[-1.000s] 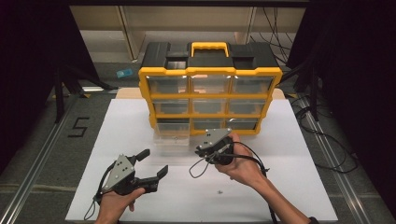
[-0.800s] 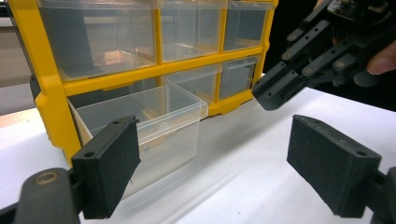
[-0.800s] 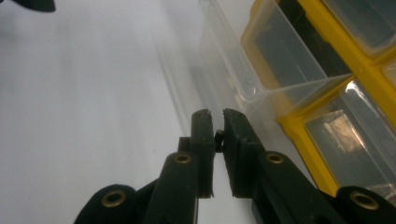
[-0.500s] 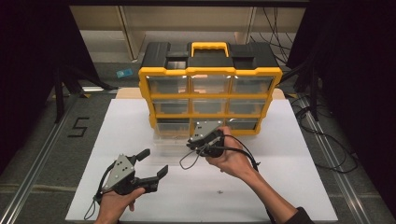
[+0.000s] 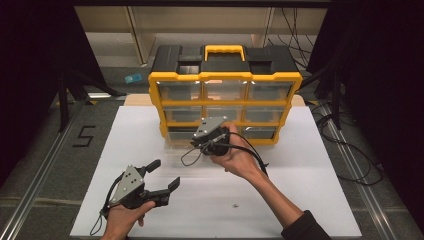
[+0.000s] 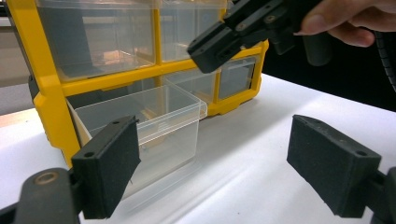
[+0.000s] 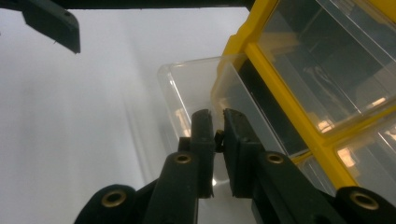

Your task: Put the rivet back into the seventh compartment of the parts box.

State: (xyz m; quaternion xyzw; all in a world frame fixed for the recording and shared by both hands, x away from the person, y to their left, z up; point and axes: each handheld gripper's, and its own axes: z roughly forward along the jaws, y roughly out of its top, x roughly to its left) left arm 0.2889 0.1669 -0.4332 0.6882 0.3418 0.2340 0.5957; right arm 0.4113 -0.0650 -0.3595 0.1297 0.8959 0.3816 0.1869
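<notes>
Hovering over the pulled-out clear drawer (image 7: 187, 93), right tool (image 7: 215, 135) pinching a tiny dark object.

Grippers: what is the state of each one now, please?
Left gripper: open, holding nothing.
Right gripper: closed on a small dark object, above the pulled-out clear drawer.

Yellow-framed drawer cabinet with black top (image 5: 225, 87) blocks the upper centre of the white counter (image 5: 310, 200). Its clear plastic drawer (image 6: 154, 126), pulled out at lower left, juts into the approach. Lower right of frame open; left side passable.
</notes>
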